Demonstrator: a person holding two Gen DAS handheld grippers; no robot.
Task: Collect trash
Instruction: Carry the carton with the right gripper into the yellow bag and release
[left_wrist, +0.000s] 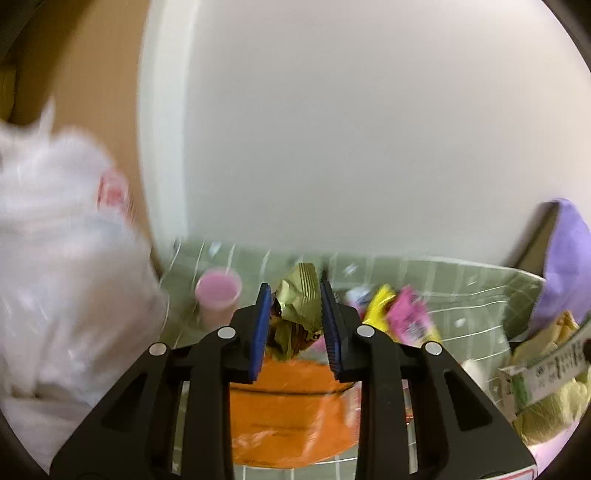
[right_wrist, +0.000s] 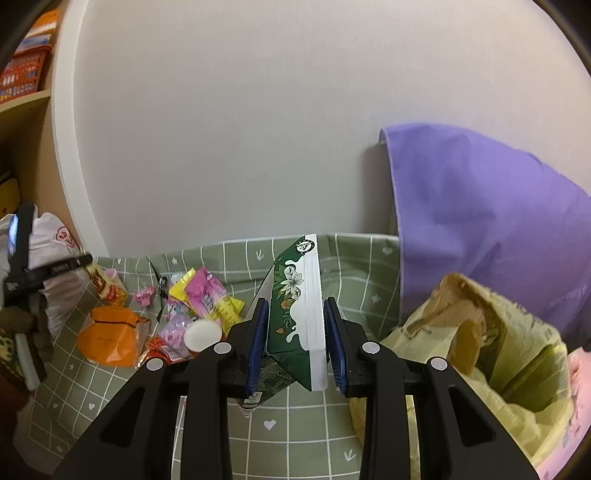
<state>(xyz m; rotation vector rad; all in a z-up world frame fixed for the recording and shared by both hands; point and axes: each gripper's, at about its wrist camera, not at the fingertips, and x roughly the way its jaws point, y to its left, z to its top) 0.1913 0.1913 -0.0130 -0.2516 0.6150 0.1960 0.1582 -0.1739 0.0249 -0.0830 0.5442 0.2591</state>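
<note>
My left gripper (left_wrist: 295, 286) is shut on a crumpled gold snack wrapper (left_wrist: 300, 302), held above an orange bag (left_wrist: 288, 406) on the green checked cloth (left_wrist: 461, 295). In the right wrist view this gripper shows far left, with the wrapper (right_wrist: 107, 288) hanging from its tips. My right gripper (right_wrist: 295, 301) is shut on a flattened green-and-white carton (right_wrist: 299, 314), which stands upright between the blue pads (right_wrist: 258, 332). The carton's end (left_wrist: 546, 369) shows at the right edge of the left wrist view. A pink cup (left_wrist: 218, 295) and yellow and pink wrappers (right_wrist: 207, 295) lie on the cloth.
An open yellow-green trash bag (right_wrist: 498, 350) sits to the right of the carton, under a purple cloth (right_wrist: 480, 221). A white plastic bag (left_wrist: 55, 258) bulges at the left. A white round lid (right_wrist: 202, 334) lies among the wrappers. The wall stands close behind.
</note>
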